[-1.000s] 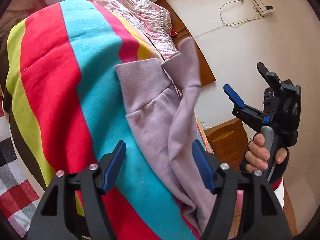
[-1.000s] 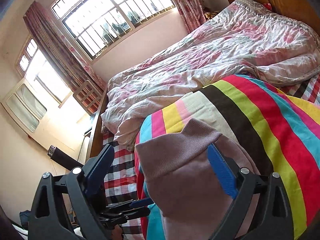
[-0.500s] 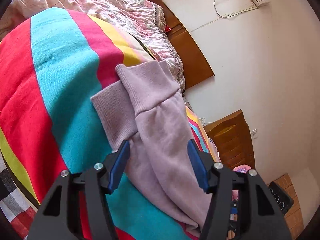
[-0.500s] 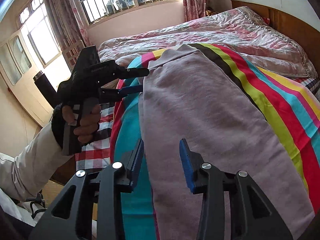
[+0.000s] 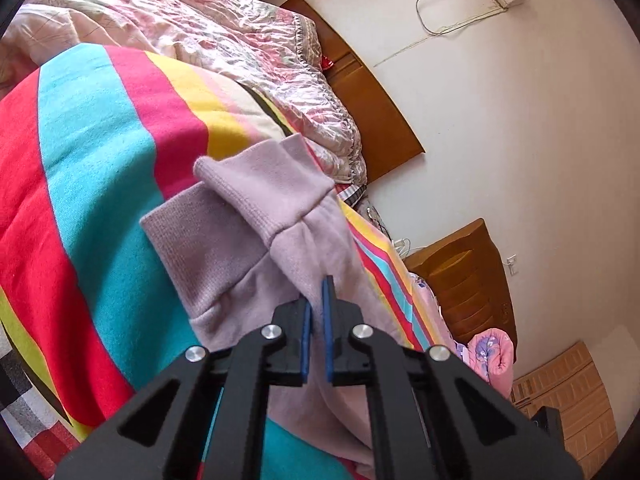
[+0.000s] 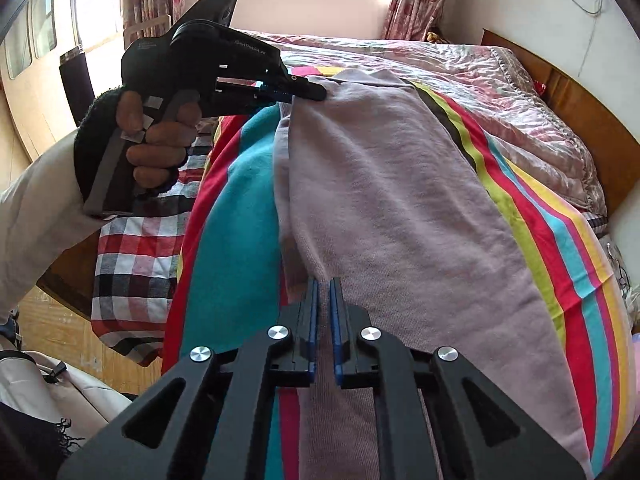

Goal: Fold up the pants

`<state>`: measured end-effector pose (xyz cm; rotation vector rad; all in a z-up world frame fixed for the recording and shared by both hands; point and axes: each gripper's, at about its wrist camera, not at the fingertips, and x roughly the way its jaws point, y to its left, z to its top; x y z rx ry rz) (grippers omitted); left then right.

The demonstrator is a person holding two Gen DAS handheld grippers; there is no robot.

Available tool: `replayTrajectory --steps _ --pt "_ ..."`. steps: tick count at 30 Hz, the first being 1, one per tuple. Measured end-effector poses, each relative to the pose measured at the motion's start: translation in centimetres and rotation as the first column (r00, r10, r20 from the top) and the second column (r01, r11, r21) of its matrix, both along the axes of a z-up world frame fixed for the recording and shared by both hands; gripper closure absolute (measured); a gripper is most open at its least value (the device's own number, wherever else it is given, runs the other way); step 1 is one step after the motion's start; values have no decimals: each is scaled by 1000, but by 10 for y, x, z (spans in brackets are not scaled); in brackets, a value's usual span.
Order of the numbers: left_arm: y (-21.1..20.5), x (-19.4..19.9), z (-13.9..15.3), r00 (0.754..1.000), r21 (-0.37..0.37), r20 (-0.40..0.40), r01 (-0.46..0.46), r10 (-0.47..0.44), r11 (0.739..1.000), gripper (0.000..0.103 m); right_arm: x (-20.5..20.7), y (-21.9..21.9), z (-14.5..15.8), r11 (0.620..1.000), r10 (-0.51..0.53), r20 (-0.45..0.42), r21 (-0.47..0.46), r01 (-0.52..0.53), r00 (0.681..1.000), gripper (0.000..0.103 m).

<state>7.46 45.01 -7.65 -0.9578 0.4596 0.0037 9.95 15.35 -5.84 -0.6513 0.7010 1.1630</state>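
Both tongs have just closed on the long lilac fleece pants [image 6: 400, 208] lying on the striped blanket [image 6: 236, 216]: left tongs [image 6: 316, 90] at 11 o'clock, right tongs [image 6: 324, 284] at 6.

Here's the bed [image 6: 592, 128], wooden headboard at the wall. A rumpled pink floral quilt [image 6: 500, 92] covers the far side, a bright striped blanket [image 5: 92, 184] the near side, and the lilac pants [image 6: 400, 208] lie stretched along that blanket.
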Motion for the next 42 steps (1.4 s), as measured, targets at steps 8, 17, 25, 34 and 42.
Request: replayTrajectory --steps 8,17,25,34,42 --pt "-3 -11 -17 992 64 -126 -1 9 998 97 -20 -2 -2 996 74 0 -51 -74 997 96" --pt "19 -36 -32 997 -22 -79 5 -7 1000 16 21 -6 12 992 125 -210 61 -115 970 56" --pt "54 -34 -68 998 -306 -39 -65 56 950 19 173 76 45 976 89 -348 218 -12 933 49" --pt "45 -44 -80 992 -237 -91 -105 86 966 59 244 171 5 985 72 -509 171 19 858 66" --pt "19 -19 -52 978 -31 -197 -81 74 996 54 228 183 -15 989 142 -601 123 -84 787 64"
